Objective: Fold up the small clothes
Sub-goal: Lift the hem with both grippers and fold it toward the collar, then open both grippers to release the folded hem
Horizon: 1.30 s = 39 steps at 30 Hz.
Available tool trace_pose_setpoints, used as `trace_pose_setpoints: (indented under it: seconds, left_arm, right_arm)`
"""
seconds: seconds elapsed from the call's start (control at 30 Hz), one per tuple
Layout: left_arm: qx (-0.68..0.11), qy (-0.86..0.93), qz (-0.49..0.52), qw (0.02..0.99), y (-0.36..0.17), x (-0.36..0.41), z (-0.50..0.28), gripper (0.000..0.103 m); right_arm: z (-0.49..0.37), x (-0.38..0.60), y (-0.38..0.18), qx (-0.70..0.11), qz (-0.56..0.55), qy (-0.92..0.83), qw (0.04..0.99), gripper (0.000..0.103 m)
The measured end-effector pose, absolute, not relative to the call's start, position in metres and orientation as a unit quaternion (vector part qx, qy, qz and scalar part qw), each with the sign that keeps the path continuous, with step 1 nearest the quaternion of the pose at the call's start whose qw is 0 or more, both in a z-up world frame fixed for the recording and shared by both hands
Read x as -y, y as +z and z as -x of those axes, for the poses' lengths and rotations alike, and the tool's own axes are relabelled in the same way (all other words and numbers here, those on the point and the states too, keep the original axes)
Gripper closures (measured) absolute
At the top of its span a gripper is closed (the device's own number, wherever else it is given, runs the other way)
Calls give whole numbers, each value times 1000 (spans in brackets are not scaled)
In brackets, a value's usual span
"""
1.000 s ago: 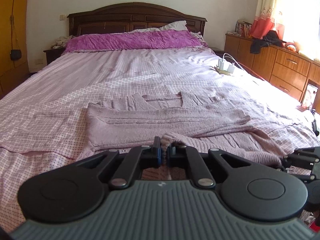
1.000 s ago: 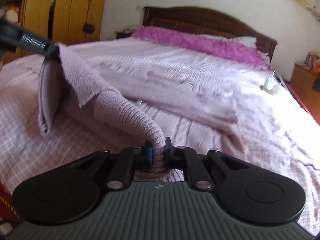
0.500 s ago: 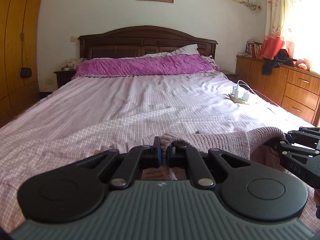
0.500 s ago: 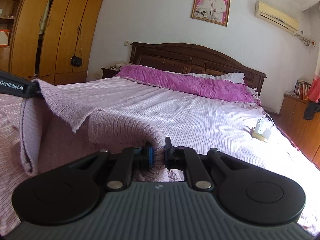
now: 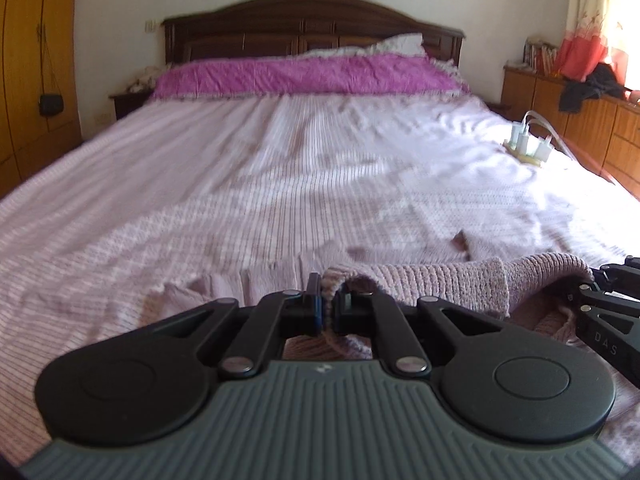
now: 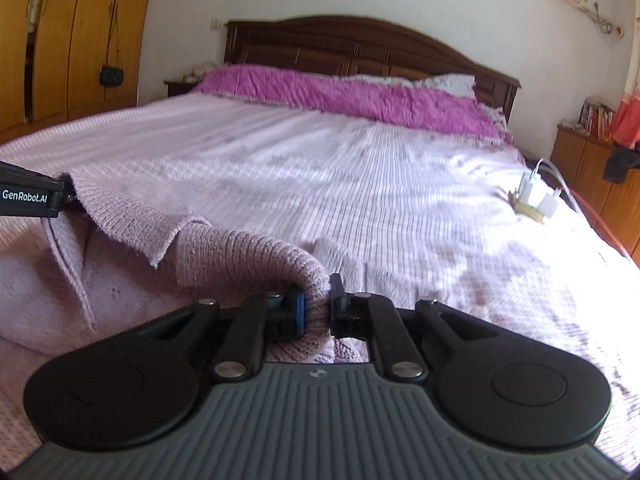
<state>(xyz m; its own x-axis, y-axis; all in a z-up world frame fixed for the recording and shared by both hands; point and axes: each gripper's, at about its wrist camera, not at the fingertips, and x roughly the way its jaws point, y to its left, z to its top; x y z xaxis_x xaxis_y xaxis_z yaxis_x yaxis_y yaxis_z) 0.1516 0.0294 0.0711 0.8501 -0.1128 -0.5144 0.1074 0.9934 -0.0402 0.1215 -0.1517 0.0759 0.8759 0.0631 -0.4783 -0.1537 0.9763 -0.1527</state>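
My left camera sits low behind my left claw, facing up the bed toward the headboard, with my right claw close at its right edge. My right camera looks the same way past my right claw, with my left claw at its left edge. Both share the bed, headboard and the chargers ahead to the right.

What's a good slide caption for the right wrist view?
Right hand-held gripper and left hand-held gripper pinch a pink knit sweater above the bed.
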Motion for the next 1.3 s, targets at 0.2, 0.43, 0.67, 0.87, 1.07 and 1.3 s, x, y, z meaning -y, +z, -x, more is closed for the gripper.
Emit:
trace_pose_setpoints:
  seconds: [0.2, 0.43, 0.67, 0.87, 1.07, 1.3]
  left_arm:
    - [-298, -59, -11, 953, 37, -27, -169, 92]
    - [-310, -44, -5, 950, 51, -33, -162, 66]
    - [-305, -61, 0, 950, 75, -42, -121, 54]
    - [-298, -70, -13, 952, 86, -44, -87, 54]
    - [-302, -93, -24, 949, 88, -38, -68, 53]
    - [-319, -127, -57, 937, 75, -19, -60, 53]
  right_arm:
    - [-151, 156, 33, -270, 73, 57, 958, 82]
    - [-134, 176, 40, -273, 6, 59, 960, 54]
    - [-90, 202, 70, -248, -54, 78, 964, 45]
    - [-54, 216, 85, -237, -46, 96, 966, 44]
    - [-24, 210, 83, -241, -14, 130, 962, 44]
    - [-13, 189, 71, -254, 2, 167, 953, 44]
